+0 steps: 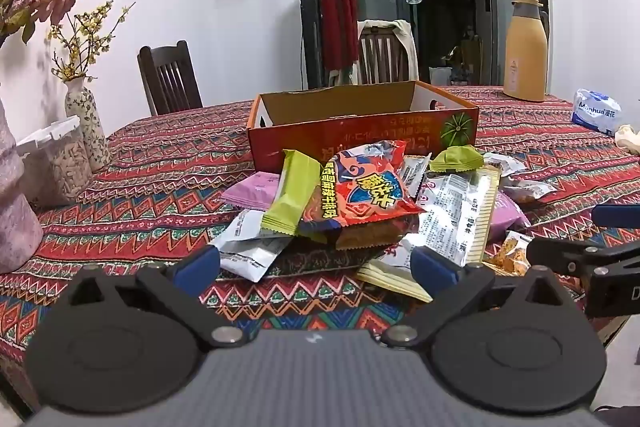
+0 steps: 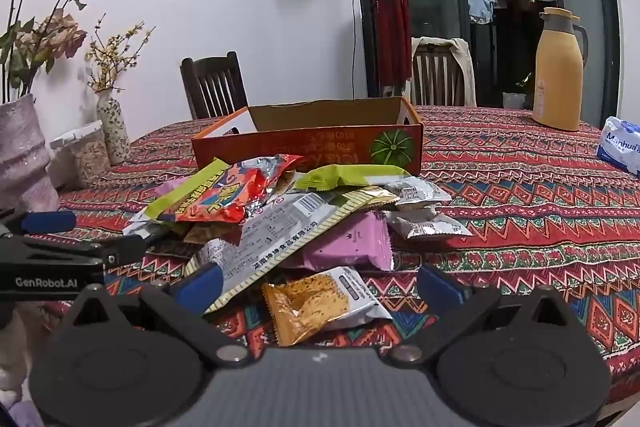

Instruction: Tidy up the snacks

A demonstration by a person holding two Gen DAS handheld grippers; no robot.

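A pile of snack packets lies on the patterned tablecloth in front of an open orange cardboard box [image 1: 360, 131] [image 2: 308, 143]. On top sits a red noodle packet [image 1: 368, 187] [image 2: 228, 199], with a green bar [image 1: 290, 197] beside it and a silver-and-gold packet [image 1: 460, 215] [image 2: 280, 239]. Nearest the right gripper lie an orange-gold cracker packet [image 2: 316, 303] and a pink packet [image 2: 352, 243]. My left gripper [image 1: 316, 267] stands open just short of the pile. My right gripper [image 2: 320, 287] is open too, its fingers either side of the cracker packet, not touching it.
Two vases with dried flowers [image 1: 86, 123] [image 2: 24, 155] and a clear container [image 1: 60, 163] stand at the left. A yellow thermos jug [image 1: 526, 51] [image 2: 560, 71] and a tissue pack [image 1: 596, 111] [image 2: 620, 147] are at the far right. Wooden chairs [image 1: 170, 79] stand behind the table.
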